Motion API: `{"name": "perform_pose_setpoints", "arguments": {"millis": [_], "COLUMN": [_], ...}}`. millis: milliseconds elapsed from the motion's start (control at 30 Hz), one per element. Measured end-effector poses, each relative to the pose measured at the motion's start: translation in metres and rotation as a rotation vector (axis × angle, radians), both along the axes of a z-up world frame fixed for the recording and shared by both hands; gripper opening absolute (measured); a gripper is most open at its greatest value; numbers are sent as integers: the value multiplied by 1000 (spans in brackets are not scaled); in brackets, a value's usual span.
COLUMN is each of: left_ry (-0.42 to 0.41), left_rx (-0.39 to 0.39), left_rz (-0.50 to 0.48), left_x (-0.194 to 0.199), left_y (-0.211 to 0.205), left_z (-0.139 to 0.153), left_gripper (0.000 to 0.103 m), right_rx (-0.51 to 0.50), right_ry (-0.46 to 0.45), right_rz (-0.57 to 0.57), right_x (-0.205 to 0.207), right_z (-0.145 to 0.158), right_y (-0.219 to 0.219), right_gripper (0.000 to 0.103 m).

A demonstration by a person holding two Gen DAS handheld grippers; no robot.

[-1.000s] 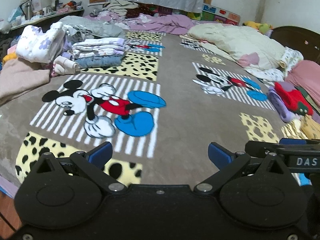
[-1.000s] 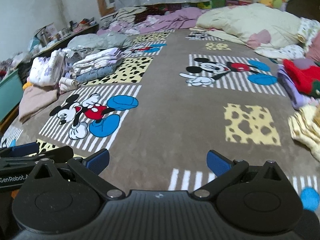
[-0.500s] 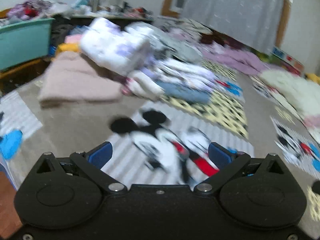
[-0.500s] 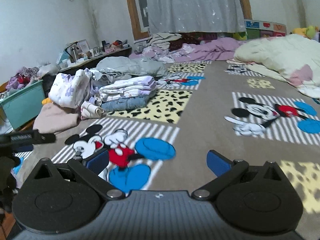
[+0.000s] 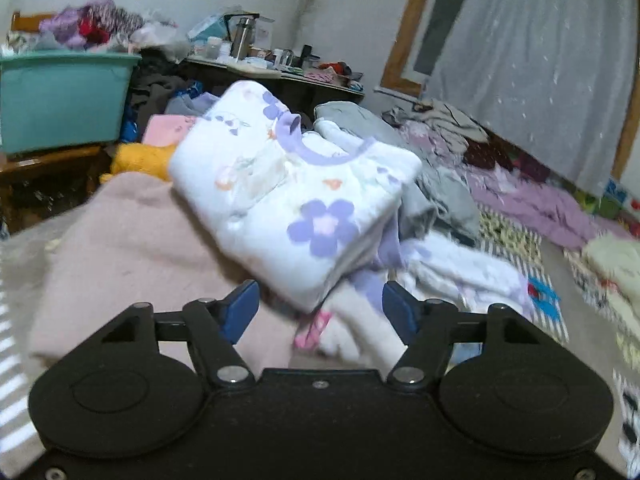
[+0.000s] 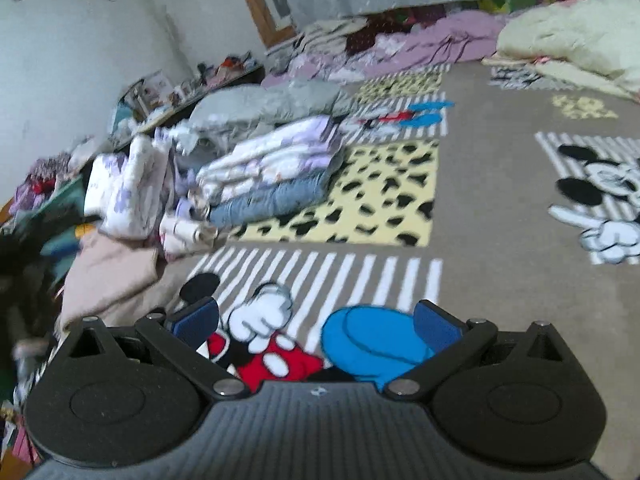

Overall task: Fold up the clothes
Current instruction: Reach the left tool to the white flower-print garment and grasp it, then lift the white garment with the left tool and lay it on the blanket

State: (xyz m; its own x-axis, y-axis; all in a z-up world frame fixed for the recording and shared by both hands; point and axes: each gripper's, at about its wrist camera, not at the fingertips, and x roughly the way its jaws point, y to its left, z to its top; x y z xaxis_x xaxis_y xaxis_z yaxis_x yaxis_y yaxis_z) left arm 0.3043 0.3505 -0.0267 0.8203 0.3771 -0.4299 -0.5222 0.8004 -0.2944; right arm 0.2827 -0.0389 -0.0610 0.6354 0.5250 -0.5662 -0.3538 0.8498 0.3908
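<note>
Handling: the floral top (image 5: 296, 196) looks soft, padded and light; it will likely sag if lifted by one edge, so take the near lower corner or the folded side.
Look: white with lilac flowers and lilac neck trim, folded into a thick bundle.
Place: on the bed (image 6: 480, 240), leaning on the pink blanket (image 5: 120, 248), left of the folded stack (image 6: 276, 172).
Left gripper (image 5: 320, 310): fingers closing, nothing pressed between them, though blur makes contact hard to judge.
Right gripper (image 6: 316, 322): fingers apart, empty, over the blanket print.
</note>
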Motion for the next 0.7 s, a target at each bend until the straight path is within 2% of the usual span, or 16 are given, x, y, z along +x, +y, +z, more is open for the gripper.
{"name": "perform_pose_setpoints", "arguments": {"millis": [133,200,367,400,433,600,700], "left_ry": [-43,-37,-50,-50,-50,-61,-89], "left_rx": [-73,-88,-171,-178,-186,-133,-88], "left_rz": [61,93,115,112,109,39,-32], "left_x": [30,42,46,42,38,6,-18], "left_y": [19,26,42,44,45,32,14], "left_z": [-15,-25,-34,-32,-31,0,35], "left_gripper": [62,61,30,21,17,14,13], "right_rx": [-28,-37,-52,-50,-48,-23,0], "right_ry": [48,75,127,133,135,121,98], "right_rz": [38,45,45,43,39,5,-21], "right_x": [1,-1,-7,-8,-10,-19,-28], "right_z": [-22,-33,-53,-54,-54,-42,-27], "right_y": [13,16,13,11,8,-10,-25], "right_gripper": [103,103,103,103,103,103,103]}}
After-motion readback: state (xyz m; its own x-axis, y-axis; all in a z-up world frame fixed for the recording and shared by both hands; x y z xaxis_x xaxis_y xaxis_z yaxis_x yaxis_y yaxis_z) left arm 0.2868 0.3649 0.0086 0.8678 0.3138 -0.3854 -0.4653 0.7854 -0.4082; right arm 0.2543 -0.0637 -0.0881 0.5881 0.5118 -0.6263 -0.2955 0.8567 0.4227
